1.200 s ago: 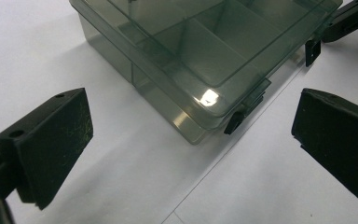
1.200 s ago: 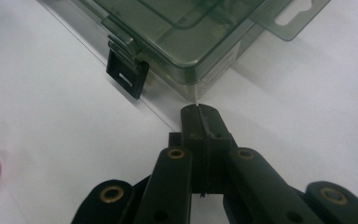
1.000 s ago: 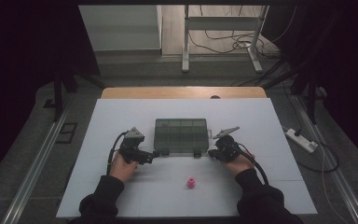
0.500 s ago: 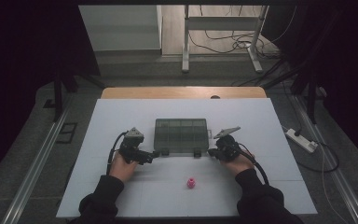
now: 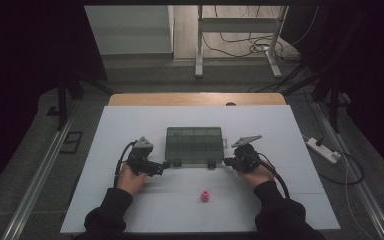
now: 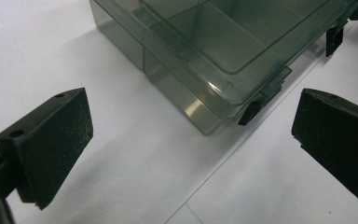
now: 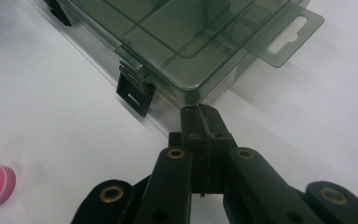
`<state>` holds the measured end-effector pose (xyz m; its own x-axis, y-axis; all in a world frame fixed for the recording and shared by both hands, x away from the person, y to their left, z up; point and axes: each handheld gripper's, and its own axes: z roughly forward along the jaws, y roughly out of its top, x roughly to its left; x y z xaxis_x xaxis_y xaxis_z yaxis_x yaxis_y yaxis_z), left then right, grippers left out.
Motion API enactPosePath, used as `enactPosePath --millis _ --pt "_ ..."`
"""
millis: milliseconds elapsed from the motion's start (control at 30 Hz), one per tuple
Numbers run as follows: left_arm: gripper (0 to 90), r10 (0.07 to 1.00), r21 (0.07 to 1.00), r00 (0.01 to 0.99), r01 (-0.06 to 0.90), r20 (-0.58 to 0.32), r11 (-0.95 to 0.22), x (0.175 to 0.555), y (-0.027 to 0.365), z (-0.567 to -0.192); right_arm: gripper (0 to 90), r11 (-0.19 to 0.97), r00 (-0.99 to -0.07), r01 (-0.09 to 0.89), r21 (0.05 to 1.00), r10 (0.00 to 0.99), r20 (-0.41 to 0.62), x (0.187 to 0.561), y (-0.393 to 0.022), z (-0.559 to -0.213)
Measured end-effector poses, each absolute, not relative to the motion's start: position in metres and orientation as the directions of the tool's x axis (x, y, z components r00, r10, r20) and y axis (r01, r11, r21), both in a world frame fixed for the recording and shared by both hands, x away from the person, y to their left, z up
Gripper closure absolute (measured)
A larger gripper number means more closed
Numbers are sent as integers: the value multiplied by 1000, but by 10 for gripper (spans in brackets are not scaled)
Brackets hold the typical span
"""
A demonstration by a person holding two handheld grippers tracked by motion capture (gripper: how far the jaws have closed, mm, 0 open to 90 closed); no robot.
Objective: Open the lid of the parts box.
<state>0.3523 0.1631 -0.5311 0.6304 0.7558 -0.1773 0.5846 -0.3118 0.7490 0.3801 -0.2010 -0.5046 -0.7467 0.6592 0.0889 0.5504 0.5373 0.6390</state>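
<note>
Smoky compartment box [image 5: 194, 145] mid-desk [image 5: 280, 130], lid shut, contents unclear. Left tool [image 6: 191, 140] wide open, empty, at its 8 o'clock corner; right tool [image 7: 201, 114] shut, empty, touching 4 o'clock corner. Pink bead [image 5: 205, 195] at 6 o'clock, apart.

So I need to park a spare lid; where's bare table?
Bare patches: behind the green compartment box up to the wooden edge, and both outer sides. Crowded: the front strip, with both claws at the box's corners and the pink piece.
</note>
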Motion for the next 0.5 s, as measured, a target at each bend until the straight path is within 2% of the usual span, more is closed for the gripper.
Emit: enactPosePath --millis 500 --pt "0 755 754 638 567 -148 -332 352 164 -533 893 527 -747 545 652 658 93 379 -205 -501"
